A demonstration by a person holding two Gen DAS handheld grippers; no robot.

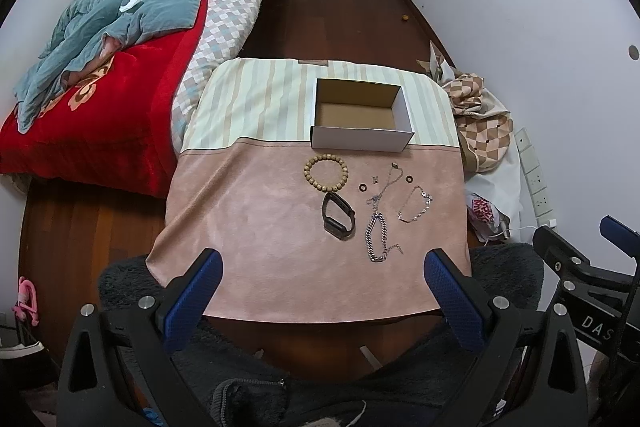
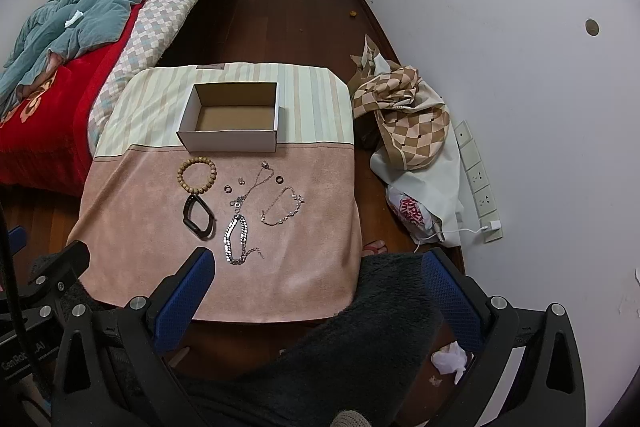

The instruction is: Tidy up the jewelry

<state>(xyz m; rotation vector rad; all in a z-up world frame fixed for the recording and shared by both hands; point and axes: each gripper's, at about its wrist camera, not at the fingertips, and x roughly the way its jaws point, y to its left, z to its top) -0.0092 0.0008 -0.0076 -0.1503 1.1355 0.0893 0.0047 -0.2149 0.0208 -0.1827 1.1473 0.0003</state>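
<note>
An open, empty white cardboard box (image 1: 362, 135) (image 2: 228, 141) stands on a small cloth-covered table (image 1: 256, 227) (image 2: 312, 267). In front of it lie a wooden bead bracelet (image 1: 326, 171) (image 2: 196, 175), a black wristband (image 1: 339, 215) (image 2: 199, 215), a thick silver chain (image 1: 377, 239) (image 2: 236, 239), a thin necklace (image 1: 384, 183) (image 2: 252, 187), a delicate bracelet (image 1: 416, 205) (image 2: 283, 211) and two dark rings (image 1: 362, 187) (image 1: 408, 179). My left gripper (image 1: 322, 267) and right gripper (image 2: 318, 269) are open and empty, held back above the table's near edge.
A bed (image 1: 100, 87) with red and teal blankets stands to the left. Checked cloth and bags (image 2: 408, 123) and a power strip (image 2: 478, 183) lie on the wooden floor at the right by the white wall. A dark fuzzy garment (image 2: 360, 339) lies below the grippers.
</note>
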